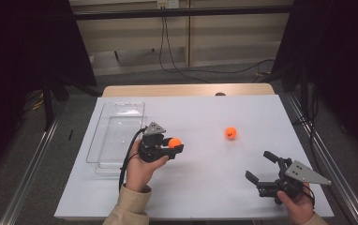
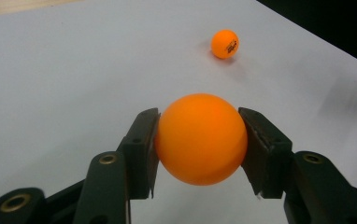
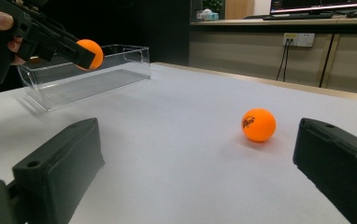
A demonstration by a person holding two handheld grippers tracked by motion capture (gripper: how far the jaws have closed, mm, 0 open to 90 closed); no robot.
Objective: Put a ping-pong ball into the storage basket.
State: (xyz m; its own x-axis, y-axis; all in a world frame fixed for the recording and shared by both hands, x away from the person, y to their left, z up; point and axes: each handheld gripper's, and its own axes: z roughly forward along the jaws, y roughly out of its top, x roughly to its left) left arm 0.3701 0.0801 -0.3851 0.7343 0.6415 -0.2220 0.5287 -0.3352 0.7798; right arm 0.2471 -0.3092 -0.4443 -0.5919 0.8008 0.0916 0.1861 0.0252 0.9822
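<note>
Table (image 1: 200, 187) under a white sheet, wooden edge showing at 12 o'clock in the high view. Clear tray (image 1: 116, 136) lies on the sheet toward 9 o'clock, long side running away from the person, just beside the left gripper (image 1: 176, 145).

Left gripper sits near the sheet's middle, held in the left hand (image 1: 142, 171), jaws pointing toward 3 o'clock. Jaws clamped on an orange ball (image 1: 174, 142): in the left gripper view both pads press the held ball (image 2: 201, 138) from either side, and the ball hangs clear of the sheet. Right gripper view shows the same ball (image 3: 91, 53) pinched in front of the tray (image 3: 92, 77).

Right gripper (image 1: 260, 168) at 4 o'clock, near the sheet's corner, held in the right hand (image 1: 301, 208). Jaws wide apart, nothing between them, pointing toward 10 o'clock.

Second ball (image 1: 231, 133) rests on the sheet right of centre, well apart from both grippers, dark print on its side. It lies beyond the open jaws in the right gripper view (image 3: 258, 124) and toward 1 o'clock in the left gripper view (image 2: 224, 43).
</note>
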